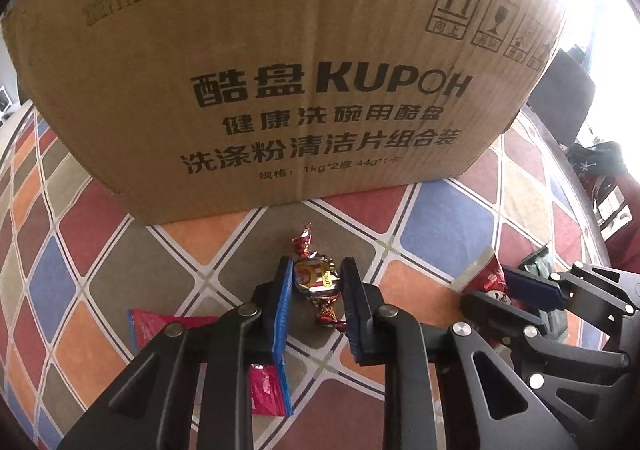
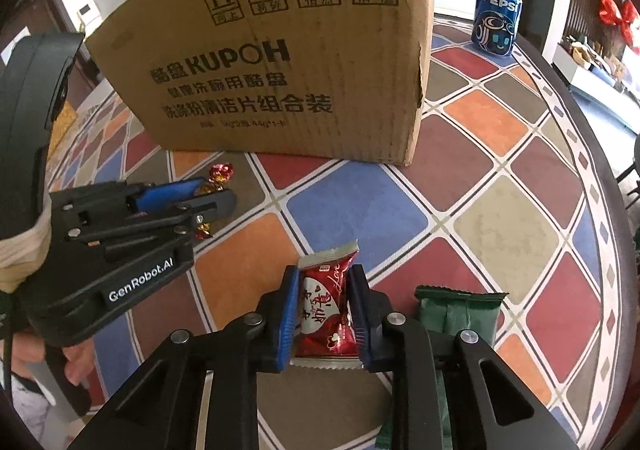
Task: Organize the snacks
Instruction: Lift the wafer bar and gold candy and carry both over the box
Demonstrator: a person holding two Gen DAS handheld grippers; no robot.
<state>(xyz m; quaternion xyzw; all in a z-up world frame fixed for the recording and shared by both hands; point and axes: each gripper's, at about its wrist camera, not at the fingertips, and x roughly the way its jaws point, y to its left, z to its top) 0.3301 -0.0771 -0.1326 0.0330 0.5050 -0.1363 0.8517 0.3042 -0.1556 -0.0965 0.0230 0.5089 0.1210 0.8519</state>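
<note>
A: We log the cardboard box (image 2: 280, 62) first; it stands upright on the patterned tablecloth (image 2: 500, 234), printed face toward us, and we place everything off it

B: Agreed. Past the box's right corner, well apart, we see a blue Pepsi can (image 2: 497, 16) standing upright near the cloth's edge

A: In front of the box, toward its right end, the right gripper (image 2: 325, 304) has its blue pads pressed on both sides of a red snack packet (image 2: 326, 302), one crimped end pointing at the box. Whether it is lifted off the cloth we cannot tell

B: Just right of that packet, farther from the box than the packet's front tip, we note a dark green packet (image 2: 460, 314) partly under the gripper's frame

A: Left gripper (image 1: 316, 282) sits nearer the box's front face, fingers closed in on a foil-wrapped candy (image 1: 316, 276); both pads look to touch the wrapper, twisted ends sticking out toward and away from the box

B: One more, farther from the box than that candy: a flat red packet with blue edge (image 1: 160, 324) lies on the cloth, half hidden under the left gripper's frame
</note>
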